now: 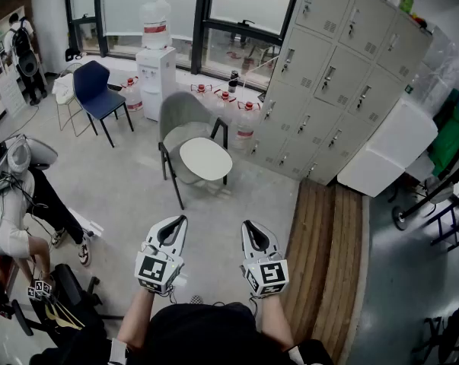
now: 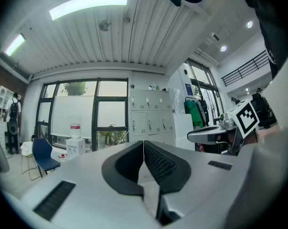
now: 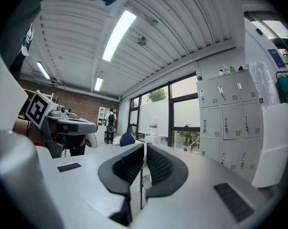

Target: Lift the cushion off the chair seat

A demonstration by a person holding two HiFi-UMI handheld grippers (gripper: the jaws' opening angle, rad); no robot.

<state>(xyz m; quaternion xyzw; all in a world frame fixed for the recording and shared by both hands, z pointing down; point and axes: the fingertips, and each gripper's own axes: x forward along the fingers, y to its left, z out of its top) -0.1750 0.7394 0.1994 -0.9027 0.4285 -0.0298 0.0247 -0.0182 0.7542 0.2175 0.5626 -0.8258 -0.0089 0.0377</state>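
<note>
A grey chair stands on the floor a few steps ahead in the head view, with a pale round cushion lying on its seat. Both grippers are held level, side by side, well short of the chair. My left gripper has its jaws shut with nothing between them, and its dark pads meet in the left gripper view. My right gripper is also shut and empty, pads together in the right gripper view. In both gripper views the jaws hide the chair and cushion.
A blue chair and a water dispenser stand by the windows, with water bottles along the wall. Grey lockers and a white box fill the right. A seated person is at the left.
</note>
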